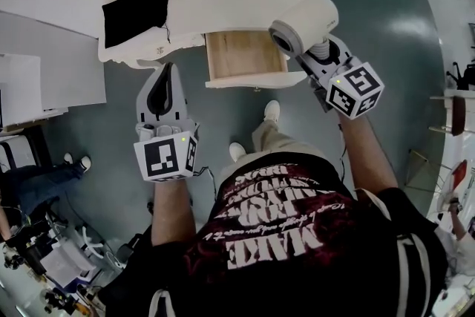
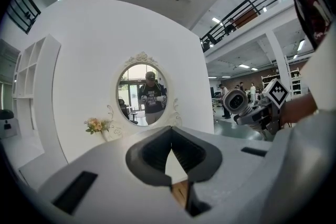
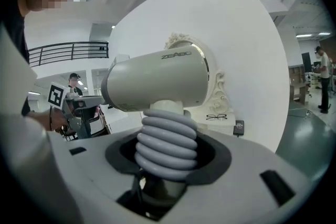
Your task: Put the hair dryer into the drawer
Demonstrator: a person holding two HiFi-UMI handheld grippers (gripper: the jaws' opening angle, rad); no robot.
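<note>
The hair dryer [image 1: 304, 22] is held by its ribbed handle in the closed jaws of the right gripper [image 1: 318, 54], over the right front corner of the open drawer [image 1: 241, 52]. The jaws of the left gripper [image 1: 166, 72] are pressed together on nothing. If released here, the barrel could be caught on the drawer's rim and tipped to the floor [image 1: 356, 4], or the top-heavy body could be swung round in the grip.

Cream hair dryer [image 1: 310, 18], tan drawer [image 1: 241, 54]
</note>
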